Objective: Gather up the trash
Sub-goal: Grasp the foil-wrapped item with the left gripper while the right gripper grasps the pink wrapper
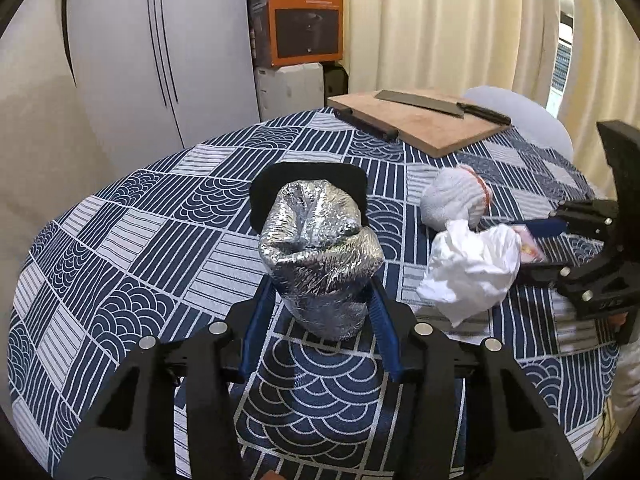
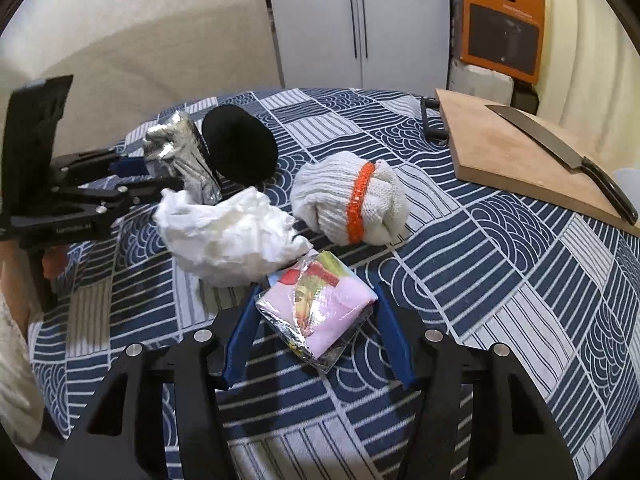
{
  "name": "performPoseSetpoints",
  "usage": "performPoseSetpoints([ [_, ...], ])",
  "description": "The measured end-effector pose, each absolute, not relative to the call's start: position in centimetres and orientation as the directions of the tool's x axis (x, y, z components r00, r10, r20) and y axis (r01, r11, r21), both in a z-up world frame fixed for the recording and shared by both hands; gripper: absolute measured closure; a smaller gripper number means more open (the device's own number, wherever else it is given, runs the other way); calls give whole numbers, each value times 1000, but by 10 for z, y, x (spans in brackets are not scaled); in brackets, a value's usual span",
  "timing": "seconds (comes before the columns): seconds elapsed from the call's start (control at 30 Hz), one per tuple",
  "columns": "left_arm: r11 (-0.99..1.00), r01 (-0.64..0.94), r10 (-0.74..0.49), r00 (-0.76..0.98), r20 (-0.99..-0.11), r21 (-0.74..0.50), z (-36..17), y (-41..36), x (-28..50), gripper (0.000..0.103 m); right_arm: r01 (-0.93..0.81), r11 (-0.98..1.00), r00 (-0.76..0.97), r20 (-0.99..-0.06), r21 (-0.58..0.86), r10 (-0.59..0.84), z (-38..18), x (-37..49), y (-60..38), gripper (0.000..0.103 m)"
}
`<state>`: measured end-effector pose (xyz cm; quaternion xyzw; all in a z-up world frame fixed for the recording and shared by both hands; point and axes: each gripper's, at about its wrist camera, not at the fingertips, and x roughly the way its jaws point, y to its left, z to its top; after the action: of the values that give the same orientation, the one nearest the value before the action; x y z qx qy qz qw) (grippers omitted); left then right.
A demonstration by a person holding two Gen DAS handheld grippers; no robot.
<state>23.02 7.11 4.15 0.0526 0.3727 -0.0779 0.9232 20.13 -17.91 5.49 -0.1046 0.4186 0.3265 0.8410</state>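
Left gripper (image 1: 320,300): blue fingers (image 1: 258,320) closed onto the lower part of a crumpled silver foil bag (image 1: 320,252), pads pressing its sides, bag upright on the patterned counter (image 1: 120,240). Black round pad (image 1: 308,180) directly behind the bag, touching it.

Right gripper (image 2: 316,312): fingers (image 2: 394,340) either side of a folded pink snack wrapper (image 2: 320,312), left pad against its edge, right pad at its corner; firm grip or not, cannot tell. Wrapper flat on the counter, near its middle.

Crumpled white plastic bag (image 2: 228,236) just beside the wrapper, between both grippers. Rolled white glove with orange band (image 2: 352,200) beyond it. Wooden cutting board (image 2: 512,152) at the far edge, cleaver (image 2: 560,152) on top. Orange carton (image 1: 304,20) and white cabinet (image 1: 160,60) behind the counter.
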Motion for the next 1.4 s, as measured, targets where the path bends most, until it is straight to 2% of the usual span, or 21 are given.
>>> performPoseSetpoints([
  [0.63,979,167,-48,753,-656,121,54,67,192,55,-605,786,471,-739,127,481,71,168,-224,50],
  [0.87,976,122,22,768,-640,179,57,73,162,55,-612,780,481,-723,128,496,75,150,-235,50],
  [1.4,989,30,64,804,-592,147,58,88,67,55,-673,722,482,-644,162,594,77,100,-260,50],
])
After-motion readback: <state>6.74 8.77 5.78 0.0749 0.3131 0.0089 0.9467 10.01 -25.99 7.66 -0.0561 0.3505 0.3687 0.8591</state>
